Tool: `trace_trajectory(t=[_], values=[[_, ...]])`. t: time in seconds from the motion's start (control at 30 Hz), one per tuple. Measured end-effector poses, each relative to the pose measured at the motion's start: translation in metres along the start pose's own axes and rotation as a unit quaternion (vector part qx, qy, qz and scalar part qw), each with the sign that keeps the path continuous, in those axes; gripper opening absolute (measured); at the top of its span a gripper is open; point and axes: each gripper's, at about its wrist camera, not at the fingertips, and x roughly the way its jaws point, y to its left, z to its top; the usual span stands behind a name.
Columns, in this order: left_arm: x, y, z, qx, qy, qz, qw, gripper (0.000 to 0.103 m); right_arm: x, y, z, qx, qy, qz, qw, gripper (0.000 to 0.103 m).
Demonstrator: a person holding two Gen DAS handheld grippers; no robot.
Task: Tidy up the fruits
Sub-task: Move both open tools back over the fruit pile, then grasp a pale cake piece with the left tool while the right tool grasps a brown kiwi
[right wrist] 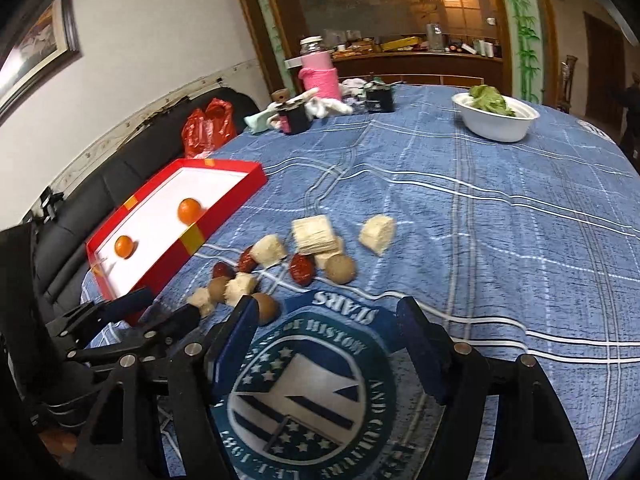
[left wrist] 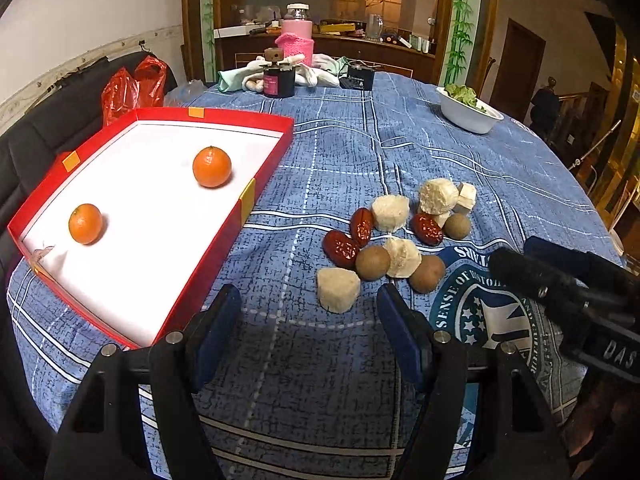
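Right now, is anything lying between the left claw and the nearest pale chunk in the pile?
No. In the left wrist view, only bare blue tablecloth lies between the open left claw and the nearest pale chunk.

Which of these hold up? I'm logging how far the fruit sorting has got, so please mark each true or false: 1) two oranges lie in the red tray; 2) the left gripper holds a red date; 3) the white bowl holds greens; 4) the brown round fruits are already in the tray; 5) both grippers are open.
1) True: two oranges lie in the red tray.
2) False: the left gripper is open and holds nothing; the red dates lie on the cloth.
3) True: the white bowl holds leafy greens.
4) False: the brown round fruits sit on the tablecloth, outside the tray.
5) True: the right gripper is open too.
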Motion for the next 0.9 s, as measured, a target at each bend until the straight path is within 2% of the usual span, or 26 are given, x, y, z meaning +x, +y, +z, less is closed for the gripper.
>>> trace_trajectory(t=[0.17,0.3,0.47,0.77,0.87,0.9], values=[[-0.002,0.002,-0.003,0.001,0.000,-0.006,1.0000,0.071,0.009,0.016,0.000,-0.028,0.017,0.026,0.999,0.062],[-0.004,0.006,-0.004,-0.003,-0.001,-0.002,1.0000,0.069,0.023,0.023,0.003,-0.042,0.042,0.039,0.997,0.050],[-0.005,0.007,-0.002,-0.004,-0.005,-0.006,1.0000,0.069,0.038,0.028,0.006,-0.054,0.068,0.052,0.995,0.040],[-0.009,0.007,-0.004,0.000,-0.005,-0.012,0.9999,0.069,0.056,0.037,0.010,-0.076,0.091,0.061,0.991,0.038],[-0.010,0.007,-0.004,-0.001,-0.005,-0.011,0.9999,0.069,0.056,0.037,0.010,-0.079,0.093,0.054,0.991,0.028],[-0.009,0.007,-0.004,-0.001,-0.002,-0.012,0.9999,0.069,0.056,0.036,0.010,-0.077,0.094,0.052,0.991,0.027]])
